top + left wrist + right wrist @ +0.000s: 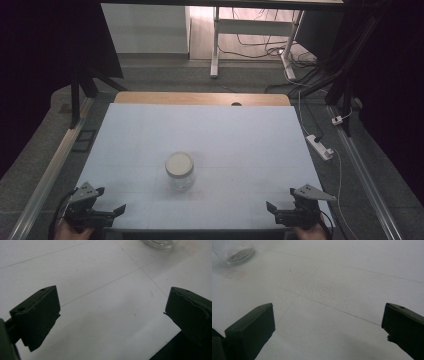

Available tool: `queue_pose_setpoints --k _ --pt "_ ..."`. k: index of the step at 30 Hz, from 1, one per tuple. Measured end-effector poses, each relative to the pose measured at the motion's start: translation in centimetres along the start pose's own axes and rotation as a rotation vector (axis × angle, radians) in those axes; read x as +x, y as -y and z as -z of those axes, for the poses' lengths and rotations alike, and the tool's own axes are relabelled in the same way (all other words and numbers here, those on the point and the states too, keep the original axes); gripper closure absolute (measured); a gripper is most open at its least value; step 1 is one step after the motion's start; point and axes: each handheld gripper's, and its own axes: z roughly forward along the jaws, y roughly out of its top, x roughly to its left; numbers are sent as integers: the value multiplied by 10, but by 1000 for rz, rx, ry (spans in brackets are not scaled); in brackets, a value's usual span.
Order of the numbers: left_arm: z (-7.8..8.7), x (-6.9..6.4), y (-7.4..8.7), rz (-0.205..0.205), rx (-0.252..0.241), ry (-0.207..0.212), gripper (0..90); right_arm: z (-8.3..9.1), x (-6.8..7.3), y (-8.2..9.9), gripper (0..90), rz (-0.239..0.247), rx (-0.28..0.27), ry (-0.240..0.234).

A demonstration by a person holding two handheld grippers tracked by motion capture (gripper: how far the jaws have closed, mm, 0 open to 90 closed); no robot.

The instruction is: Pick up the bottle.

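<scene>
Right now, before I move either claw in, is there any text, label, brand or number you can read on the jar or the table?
None.
The glass jar carries no label that I can make out, and its pale lid looks blank.
The white table has thin grid lines and a faint red square mark, but no words or numbers.

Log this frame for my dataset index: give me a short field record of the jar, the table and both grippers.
jar: clear glass jar, pale lid on, upright, near the table's middle
table: white top with thin grid lines
left gripper: at the near left edge, jaws wide apart, holding nothing
right gripper: at the near right edge, jaws wide apart, holding nothing
contact: neither gripper touches the jar
floor: power strip right of the table
</scene>
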Motion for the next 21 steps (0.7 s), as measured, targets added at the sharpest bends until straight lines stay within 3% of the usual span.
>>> queue_pose_setpoints --k 21 --pt "-2 2 -1 8 24 21 0 -2 -1 -1 0 -1 10 -26"
